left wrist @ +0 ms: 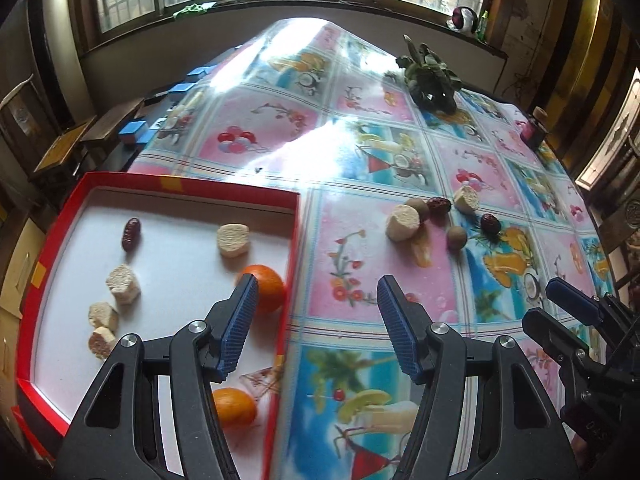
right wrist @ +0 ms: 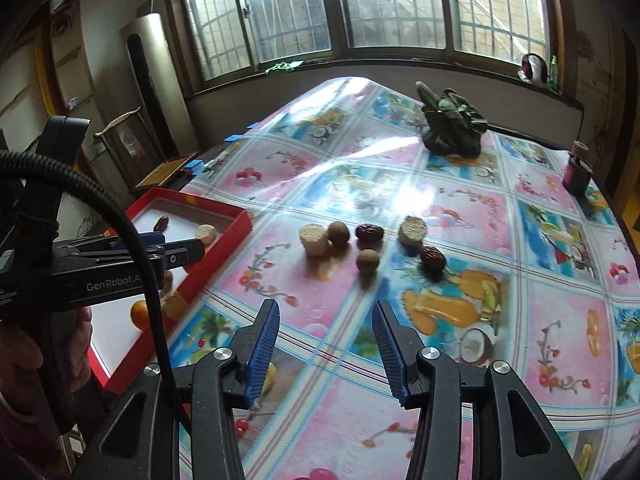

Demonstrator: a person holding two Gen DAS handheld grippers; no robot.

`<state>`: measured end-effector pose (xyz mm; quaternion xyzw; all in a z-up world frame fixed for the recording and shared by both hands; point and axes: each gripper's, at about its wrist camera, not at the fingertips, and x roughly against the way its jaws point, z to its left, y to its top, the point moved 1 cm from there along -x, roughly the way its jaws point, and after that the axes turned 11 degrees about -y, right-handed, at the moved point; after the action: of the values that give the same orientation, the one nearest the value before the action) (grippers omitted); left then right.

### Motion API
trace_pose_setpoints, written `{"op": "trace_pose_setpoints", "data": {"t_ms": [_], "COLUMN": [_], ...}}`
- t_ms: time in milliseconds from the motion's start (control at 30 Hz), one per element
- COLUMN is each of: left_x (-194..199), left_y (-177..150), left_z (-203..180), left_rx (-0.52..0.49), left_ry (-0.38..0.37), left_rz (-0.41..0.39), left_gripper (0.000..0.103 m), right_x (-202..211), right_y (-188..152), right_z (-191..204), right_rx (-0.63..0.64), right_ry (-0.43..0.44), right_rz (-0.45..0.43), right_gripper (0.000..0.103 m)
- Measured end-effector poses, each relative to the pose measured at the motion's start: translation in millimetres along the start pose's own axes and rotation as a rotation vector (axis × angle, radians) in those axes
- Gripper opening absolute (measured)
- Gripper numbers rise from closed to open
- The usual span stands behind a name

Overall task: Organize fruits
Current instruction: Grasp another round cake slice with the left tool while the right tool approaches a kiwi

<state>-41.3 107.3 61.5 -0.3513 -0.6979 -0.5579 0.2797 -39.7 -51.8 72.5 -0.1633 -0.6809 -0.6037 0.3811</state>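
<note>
A red tray (left wrist: 298, 216) with a white floor holds a dark red date (left wrist: 130, 234), several pale round chunks (left wrist: 233, 240) and two oranges (left wrist: 266, 288). My left gripper (left wrist: 318, 282) hangs open and empty over the tray's right wall, its left finger in front of the upper orange. On the tablecloth ahead lies a cluster: two pale chunks (right wrist: 315, 238), two brown longans (right wrist: 338, 233) and two dates (right wrist: 369, 232). My right gripper (right wrist: 326, 306) is open and empty, short of that cluster. The left gripper (right wrist: 188, 254) also shows side-on over the tray (right wrist: 236, 226).
A dark green leafy bundle (right wrist: 452, 128) and a small dark jar (right wrist: 576, 172) stand at the far end of the patterned table. Wooden chairs (left wrist: 60, 152) and blue blocks (left wrist: 134, 130) sit beyond the table's left edge. A hand (right wrist: 24, 352) holds the left gripper.
</note>
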Motion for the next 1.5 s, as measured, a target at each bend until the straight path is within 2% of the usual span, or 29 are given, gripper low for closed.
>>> {"op": "trace_pose_setpoints", "data": {"t_ms": [200, 633, 833, 1500], "left_x": [-22, -56, -67, -87], "left_y": [8, 25, 28, 34], "left_z": [-20, -45, -43, -44], "left_rx": [-0.023, -0.06, -0.067, -0.085], "left_ry": [-0.02, -0.058, -0.051, -0.037], "left_rz": [0.035, 0.085, 0.103, 0.132], "left_gripper": [0.062, 0.062, 0.062, 0.062], "right_x": [-5, -13, -20, -25], "right_y": [-4, -9, -8, 0], "right_z": [-30, -59, -59, -66], "right_rx": [-0.039, -0.088, -0.07, -0.07], "right_ry": [-0.009, -0.004, -0.024, -0.006], "right_rz": [0.006, 0.008, 0.028, 0.016], "right_gripper": [0.047, 0.047, 0.047, 0.048]}}
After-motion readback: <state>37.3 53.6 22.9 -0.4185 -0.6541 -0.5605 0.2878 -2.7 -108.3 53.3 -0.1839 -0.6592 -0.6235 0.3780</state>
